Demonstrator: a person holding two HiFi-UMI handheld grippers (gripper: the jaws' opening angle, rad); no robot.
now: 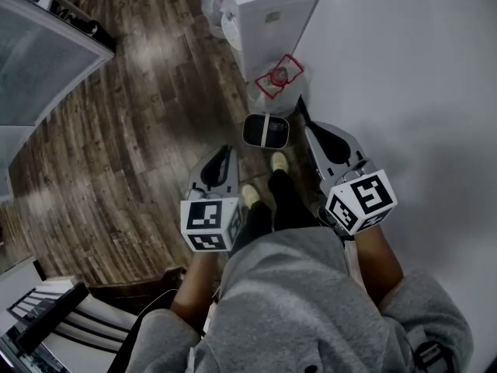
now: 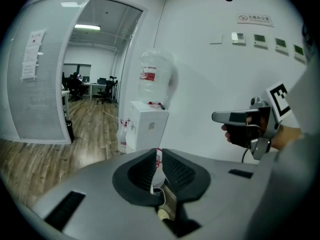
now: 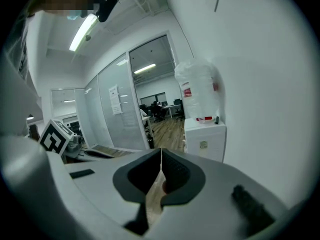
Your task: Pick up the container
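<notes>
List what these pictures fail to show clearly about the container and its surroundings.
1. Container: head view shows only its top from above; contents unclear.
2. Dispenser: top cut off by the head view's upper edge.
3. Wall sign: print too small to read in the left gripper view.
4. Bag: head view, its plastic hides what it holds.

The container (image 1: 265,130) stands on the wooden floor (image 1: 140,130), close to the foot of the white wall (image 1: 404,68). From above it is a dark rounded rectangle with a pale rim and a thin pale stripe across its middle, from near edge to far edge. Whether its top is a lid or an open mouth cannot be told. A clear plastic bag (image 1: 278,84) with red print lies just beyond it, and a pale shoe (image 1: 278,162) is just on its near side
</notes>
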